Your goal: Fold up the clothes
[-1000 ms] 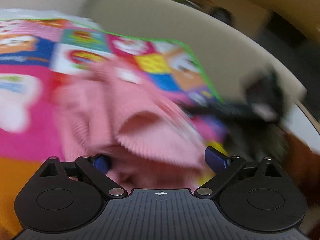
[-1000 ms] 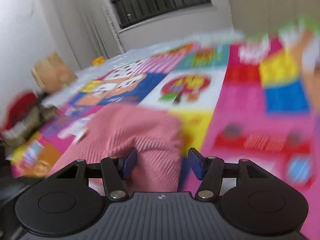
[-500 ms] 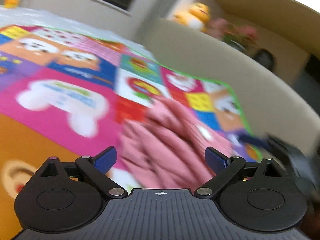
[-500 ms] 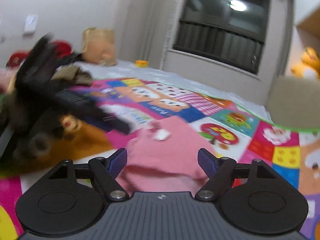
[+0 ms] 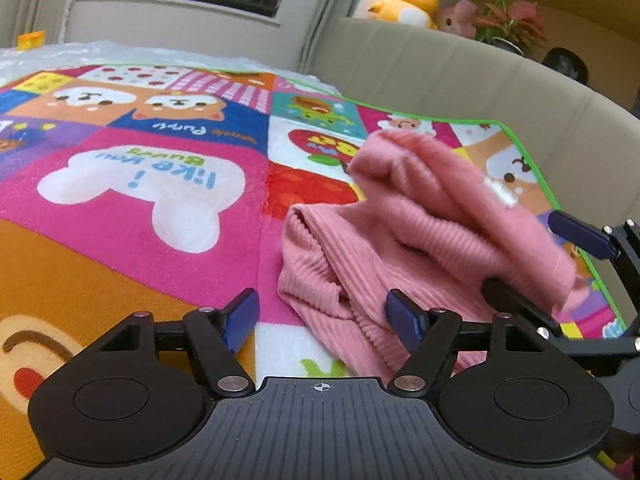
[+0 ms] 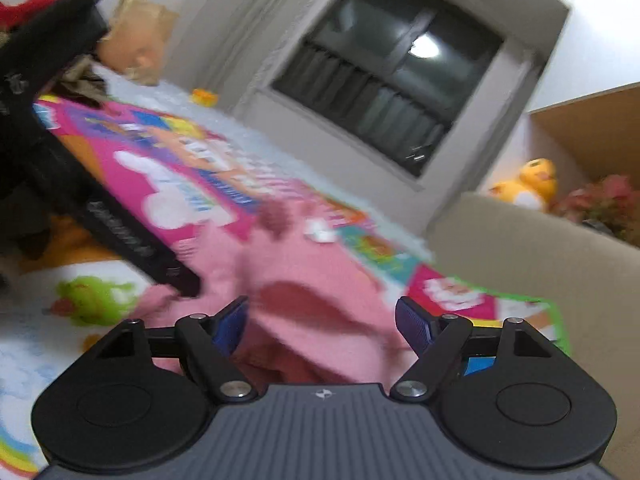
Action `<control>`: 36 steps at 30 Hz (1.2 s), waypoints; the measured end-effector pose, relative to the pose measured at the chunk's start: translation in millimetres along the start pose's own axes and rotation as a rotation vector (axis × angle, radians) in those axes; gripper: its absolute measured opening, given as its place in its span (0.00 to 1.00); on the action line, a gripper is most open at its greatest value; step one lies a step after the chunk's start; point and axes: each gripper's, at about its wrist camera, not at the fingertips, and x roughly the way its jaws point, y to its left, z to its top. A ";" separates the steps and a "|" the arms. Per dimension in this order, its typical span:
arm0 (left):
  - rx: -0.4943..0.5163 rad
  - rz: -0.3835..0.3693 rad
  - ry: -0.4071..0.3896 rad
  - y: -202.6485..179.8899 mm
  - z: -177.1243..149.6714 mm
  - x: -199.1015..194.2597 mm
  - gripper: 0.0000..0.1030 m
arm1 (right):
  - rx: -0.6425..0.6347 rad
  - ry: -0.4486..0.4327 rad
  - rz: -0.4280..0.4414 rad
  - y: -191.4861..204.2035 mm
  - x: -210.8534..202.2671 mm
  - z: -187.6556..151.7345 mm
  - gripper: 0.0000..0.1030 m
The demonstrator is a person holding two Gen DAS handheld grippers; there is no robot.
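Tool fingers of the left tool (image 5: 322, 316) stand spread with nothing between them, just above the colourful play mat (image 5: 132, 184). Beside its right finger, slightly farther, the pink ribbed garment (image 5: 404, 236) lies bunched on the mat. At the right edge the right tool (image 5: 532, 258) reaches in, spread, its fingers on either side of the garment's near-right part. Farther off, a beige sofa (image 5: 460, 76) carries a yellow plush duck (image 5: 408, 0).
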 end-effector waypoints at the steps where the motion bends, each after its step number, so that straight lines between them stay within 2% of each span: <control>1: 0.009 0.005 0.001 -0.5 -1.6 0.5 0.73 | -0.026 0.010 0.015 6.6 2.9 0.0 0.76; 2: 0.007 0.002 0.001 0.3 -1.6 0.9 0.73 | -0.052 0.019 0.030 13.3 5.8 0.0 0.76; 4: -0.005 -0.006 0.001 2.6 -0.6 1.8 0.73 | -0.105 0.003 -0.018 21.6 9.4 -2.5 0.76; 7: -0.010 -0.011 0.001 3.9 -0.1 2.7 0.73 | -0.015 -0.024 -0.095 7.3 5.8 3.3 0.76; 11: -0.019 -0.021 0.000 5.4 -0.4 2.7 0.74 | -0.078 0.020 -0.136 2.6 10.4 -3.4 0.76; 14: -0.025 -0.027 -0.002 6.5 -0.5 2.8 0.74 | -0.050 0.057 -0.077 -5.0 22.3 -11.3 0.75; 16: -0.027 -0.030 -0.002 6.9 -0.4 3.0 0.74 | 0.015 0.055 -0.038 -19.2 21.8 -5.3 0.42; 17: -0.028 -0.031 -0.003 7.3 -0.4 3.0 0.74 | 0.045 0.047 -0.026 -27.0 19.7 -0.3 0.30; 19: -0.033 -0.037 -0.002 8.5 -0.4 3.0 0.74 | 0.033 -0.037 -0.038 -33.4 0.5 19.3 0.27; 20: -0.036 -0.040 -0.002 9.3 -0.4 3.0 0.75 | 0.026 -0.079 -0.044 -36.4 -9.1 29.1 0.27; 21: -0.039 -0.045 -0.002 10.1 -0.3 3.2 0.75 | -0.040 -0.110 -0.045 -30.7 -15.7 37.9 0.27; 24: -0.048 -0.054 -0.002 11.5 -0.5 3.2 0.76 | -0.160 -0.092 0.056 -0.1 -21.3 37.1 0.27; 26: -0.064 -0.067 -0.005 14.5 0.0 1.3 0.76 | -0.211 -0.027 0.129 26.0 -12.8 25.3 0.28; 27: -0.081 -0.080 -0.006 17.8 0.9 -0.7 0.74 | -0.240 0.008 0.156 39.6 -7.6 17.6 0.32; 28: -0.099 -0.086 -0.005 22.7 2.0 -3.7 0.70 | -0.268 0.007 0.152 50.6 -6.3 10.3 0.35; 30: -0.152 -0.087 -0.024 36.7 4.1 -13.5 0.71 | -0.331 -0.011 0.136 66.5 -8.6 2.3 0.41; 32: -0.215 -0.090 -0.052 52.0 6.1 -24.0 0.71 | -0.292 -0.017 0.173 59.3 -11.0 6.2 0.42; 34: -0.253 -0.098 -0.069 60.8 6.1 -28.7 0.73 | -0.253 -0.023 0.209 52.1 -13.4 10.1 0.50; 35: -0.265 -0.099 -0.072 63.6 5.4 -29.4 0.73 | -0.233 -0.026 0.227 48.5 -14.6 12.1 0.57; 36: -0.262 -0.092 -0.068 63.6 4.8 -27.8 0.74 | -0.189 -0.033 0.255 39.9 -19.7 15.3 0.59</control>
